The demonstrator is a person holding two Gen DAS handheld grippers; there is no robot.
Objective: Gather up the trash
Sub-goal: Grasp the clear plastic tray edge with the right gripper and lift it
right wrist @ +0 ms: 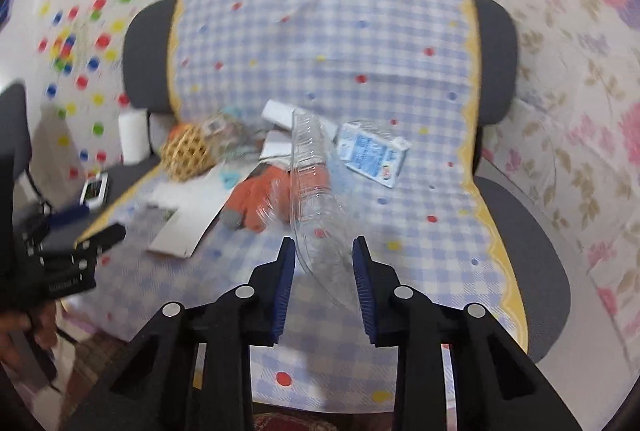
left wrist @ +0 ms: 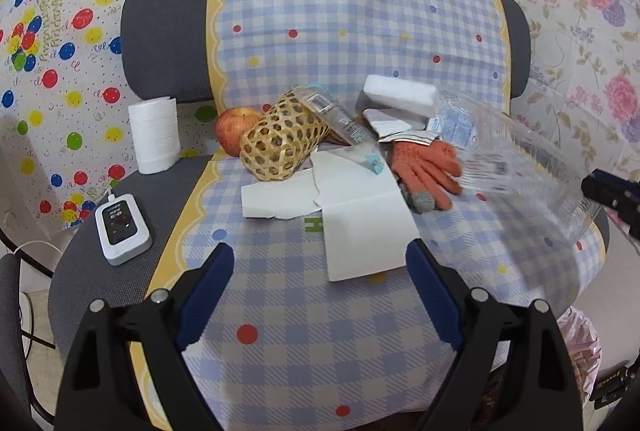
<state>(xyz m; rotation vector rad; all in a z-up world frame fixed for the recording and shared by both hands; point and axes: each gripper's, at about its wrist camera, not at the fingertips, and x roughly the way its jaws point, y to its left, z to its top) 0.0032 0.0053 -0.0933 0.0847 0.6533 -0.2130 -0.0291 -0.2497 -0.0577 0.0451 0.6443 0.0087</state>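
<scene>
My right gripper [right wrist: 323, 245] is shut on a clear plastic tray [right wrist: 316, 191] and holds it above the chair seat; the tray also shows blurred at the right of the left wrist view [left wrist: 520, 167], with the right gripper's tip [left wrist: 608, 187] behind it. My left gripper [left wrist: 320, 255] is open and empty over the checked cloth, just short of torn white cardboard [left wrist: 352, 207]. Beyond lie a clear plastic bottle [left wrist: 332, 111], white foam blocks [left wrist: 400, 97] and a blue-white carton [right wrist: 372, 153].
An orange glove [left wrist: 424, 167], a woven basket [left wrist: 280, 139], an apple [left wrist: 234, 129], a paper roll [left wrist: 154, 135] and a white device [left wrist: 122, 227] sit on the chair seat [left wrist: 132, 191]. A pink plastic bag [left wrist: 580, 347] hangs at lower right.
</scene>
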